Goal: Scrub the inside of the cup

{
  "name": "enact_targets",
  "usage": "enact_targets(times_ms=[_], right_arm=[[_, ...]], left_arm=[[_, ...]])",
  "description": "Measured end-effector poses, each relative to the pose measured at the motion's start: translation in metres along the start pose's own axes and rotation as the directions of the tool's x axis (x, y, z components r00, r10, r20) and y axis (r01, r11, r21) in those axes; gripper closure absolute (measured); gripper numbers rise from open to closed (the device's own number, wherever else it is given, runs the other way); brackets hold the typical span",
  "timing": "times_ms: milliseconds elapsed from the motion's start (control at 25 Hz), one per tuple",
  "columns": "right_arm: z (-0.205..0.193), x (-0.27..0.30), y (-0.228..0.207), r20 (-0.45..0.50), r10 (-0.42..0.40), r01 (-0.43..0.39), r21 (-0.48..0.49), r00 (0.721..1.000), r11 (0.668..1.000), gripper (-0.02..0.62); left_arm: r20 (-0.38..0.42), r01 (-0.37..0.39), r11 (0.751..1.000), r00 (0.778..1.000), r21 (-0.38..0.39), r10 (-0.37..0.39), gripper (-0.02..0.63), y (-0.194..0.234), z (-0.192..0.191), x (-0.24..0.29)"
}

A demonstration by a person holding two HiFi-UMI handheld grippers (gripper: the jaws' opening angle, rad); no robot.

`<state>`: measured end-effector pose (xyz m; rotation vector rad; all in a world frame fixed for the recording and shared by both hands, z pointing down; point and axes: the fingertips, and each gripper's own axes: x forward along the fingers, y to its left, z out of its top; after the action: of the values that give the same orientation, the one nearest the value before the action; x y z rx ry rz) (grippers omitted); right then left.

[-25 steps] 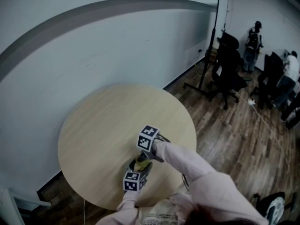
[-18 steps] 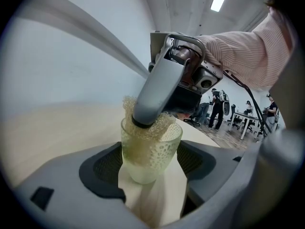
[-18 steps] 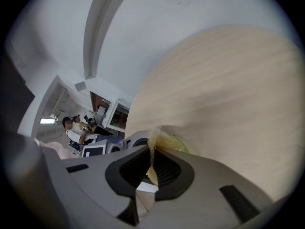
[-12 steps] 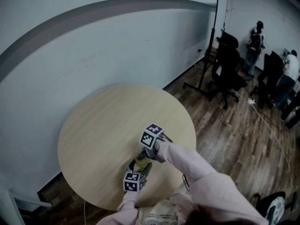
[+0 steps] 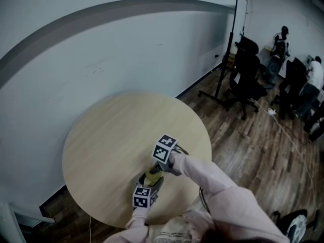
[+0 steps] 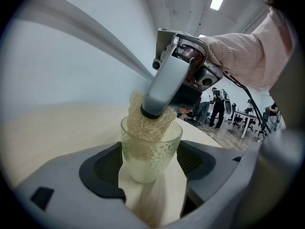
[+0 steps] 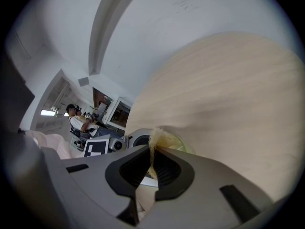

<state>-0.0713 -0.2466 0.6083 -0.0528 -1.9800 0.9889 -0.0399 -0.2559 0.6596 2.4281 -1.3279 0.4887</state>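
Left gripper [image 6: 150,165] clamps cup [image 6: 151,147], right gripper's [image 7: 151,162] sponge [image 6: 148,123] inside.

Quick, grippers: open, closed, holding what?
Left gripper: closed on the glass cup.
Right gripper: closed on the scrub sponge, which is pushed into the cup.

Pale-green dimpled cup [image 6: 151,151], beige sponge [image 6: 148,123]

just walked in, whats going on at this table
A person is working two handheld grippers over a round wooden table. The left gripper clamps a textured glass cup standing on the table, and the right gripper, shut on a yellowish sponge, has it pushed down into the cup's mouth to scrub inside.
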Motion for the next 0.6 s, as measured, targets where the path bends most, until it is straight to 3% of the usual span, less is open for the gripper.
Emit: enact_targets(times_ms=[360,480,600], right_arm=[[-0.008,-0.005,0.007,-0.102,-0.05,0.025,-0.232,0.994,0.972,0.568],[-0.011,-0.007,0.011,-0.149,-0.079,0.015,-0.392,0.986,0.92,0.568],[-0.015,-0.008,0.011,-0.199,-0.14,0.004,-0.563,0.97,0.827,0.568]], left_arm=[[-0.016,0.001,1.0,1.0,-0.007,-0.001,0.258,-0.003,-0.002,-0.003],[-0.013,0.001,1.0,1.0,-0.004,-0.001,0.258,-0.002,-0.001,-0.002],[-0.007,0.004,1.0,1.0,-0.006,-0.004,0.258,-0.003,0.0,-0.001]])
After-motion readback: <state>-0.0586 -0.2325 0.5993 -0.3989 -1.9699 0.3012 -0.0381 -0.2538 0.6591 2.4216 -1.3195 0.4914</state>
